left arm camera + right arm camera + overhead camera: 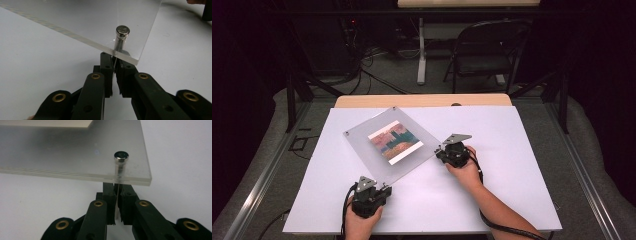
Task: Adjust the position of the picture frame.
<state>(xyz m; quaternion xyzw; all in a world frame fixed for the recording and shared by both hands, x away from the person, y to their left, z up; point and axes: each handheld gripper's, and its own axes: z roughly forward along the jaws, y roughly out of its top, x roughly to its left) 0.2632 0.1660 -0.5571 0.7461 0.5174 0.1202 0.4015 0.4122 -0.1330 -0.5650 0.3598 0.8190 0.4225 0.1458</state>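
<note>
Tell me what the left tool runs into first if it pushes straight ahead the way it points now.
The left tool already sits at the corner of the clear acrylic frame, its jaws nearly shut below the metal standoff. Pushed on, it would likely meet that standoff's post first, though depth is unclear.

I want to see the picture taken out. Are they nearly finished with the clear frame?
Probably not. The clear frame lies flat on the white table, the picture inside. The left gripper and right gripper each sit at a corner, jaws nearly closed below a metal bolt. I can't tell if they grip anything. Both bolts look in place.
</note>
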